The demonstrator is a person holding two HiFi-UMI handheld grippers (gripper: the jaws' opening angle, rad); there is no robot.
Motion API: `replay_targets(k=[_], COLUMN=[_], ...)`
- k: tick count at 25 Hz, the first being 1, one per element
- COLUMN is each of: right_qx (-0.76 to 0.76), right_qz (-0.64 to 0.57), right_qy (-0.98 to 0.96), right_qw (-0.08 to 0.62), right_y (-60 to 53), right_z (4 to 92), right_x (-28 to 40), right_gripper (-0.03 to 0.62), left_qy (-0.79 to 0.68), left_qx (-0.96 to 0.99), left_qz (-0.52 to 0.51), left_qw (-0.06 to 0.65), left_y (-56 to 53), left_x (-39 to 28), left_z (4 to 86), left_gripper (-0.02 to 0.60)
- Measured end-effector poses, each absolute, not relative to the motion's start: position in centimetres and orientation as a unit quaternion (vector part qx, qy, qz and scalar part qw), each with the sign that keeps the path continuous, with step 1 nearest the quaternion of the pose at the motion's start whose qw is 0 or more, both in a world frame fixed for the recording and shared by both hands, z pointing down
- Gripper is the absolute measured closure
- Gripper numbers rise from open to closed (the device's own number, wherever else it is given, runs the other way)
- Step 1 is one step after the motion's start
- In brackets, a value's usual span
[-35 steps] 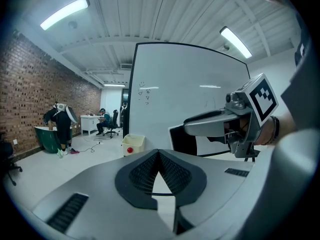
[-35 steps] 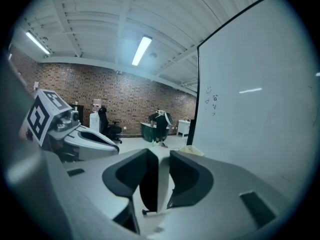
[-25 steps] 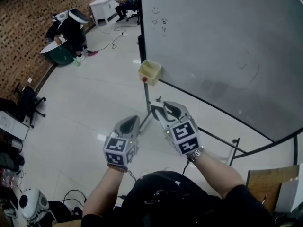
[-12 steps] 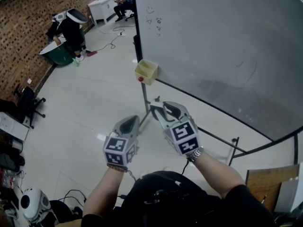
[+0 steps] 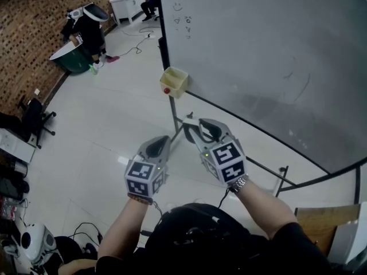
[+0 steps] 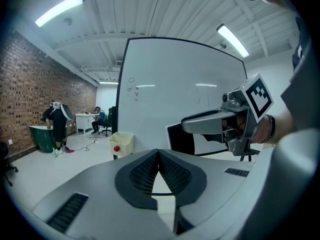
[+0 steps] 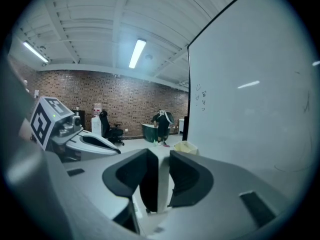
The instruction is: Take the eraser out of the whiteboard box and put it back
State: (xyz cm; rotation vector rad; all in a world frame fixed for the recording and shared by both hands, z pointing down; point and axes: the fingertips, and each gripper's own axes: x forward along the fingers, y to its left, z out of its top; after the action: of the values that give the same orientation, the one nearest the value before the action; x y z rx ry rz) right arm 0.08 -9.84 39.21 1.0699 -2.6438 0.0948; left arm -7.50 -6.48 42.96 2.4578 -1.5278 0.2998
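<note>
A pale yellow box (image 5: 174, 82) hangs at the whiteboard's (image 5: 269, 56) lower left corner, with a red round thing (image 5: 167, 90) on its front. What the box holds is hidden, and I see no eraser. My left gripper (image 5: 161, 143) is shut and empty, held in the air well short of the box. Beside it my right gripper (image 5: 194, 128) is open with nothing between its pads. The left gripper view shows the box (image 6: 121, 143) ahead, past the shut left gripper (image 6: 158, 154). The right gripper view shows the box (image 7: 186, 147) beyond the open right gripper (image 7: 163, 156).
The board's black stand (image 5: 175, 119) and floor rails (image 5: 269, 173) run just ahead of the grippers. A person (image 5: 86, 30) bends over a green tub (image 5: 67, 59) at the far left. Another person sits at a white desk (image 5: 129, 2). A black chair (image 5: 34, 119) stands left, and a wooden panel (image 5: 318, 225) lower right.
The board's edge and the box have slid left and slightly up in the head view as both grippers moved a little toward them. Neither gripper's jaws have changed.
</note>
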Motion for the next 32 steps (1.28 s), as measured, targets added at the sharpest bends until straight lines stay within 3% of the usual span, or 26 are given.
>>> replay_targets(k=[5,12,21,32], right_qx=[0.351,0.315,0.271,0.243], right_qz=[0.034,0.026,0.012,0.015], right_qy=[-0.927,-0.943,-0.957,-0.966], right_qw=[0.124,0.107,0.1,0.081], right_y=[-9.9,-9.5,-9.0,-8.9], right_z=[38.7,38.1,37.9,36.9], right_x=[1.2,2.4,3.5,4.6], right_gripper=[0.425,0.425,0.425,0.425], left_qy=[-0.515,-0.49,-0.449,-0.388], left_qx=[0.843,0.858,0.882,0.905], left_qz=[0.104,0.109,0.133,0.164], left_qw=[0.115,0.107,0.051,0.059], left_y=[-6.4,-6.4,-7.4,-7.9], left_x=[-5.9,-3.6,-0.6,2.2], left_z=[43.0,42.7,40.2,41.5], left_gripper=[0.549,0.415,0.341,0.305])
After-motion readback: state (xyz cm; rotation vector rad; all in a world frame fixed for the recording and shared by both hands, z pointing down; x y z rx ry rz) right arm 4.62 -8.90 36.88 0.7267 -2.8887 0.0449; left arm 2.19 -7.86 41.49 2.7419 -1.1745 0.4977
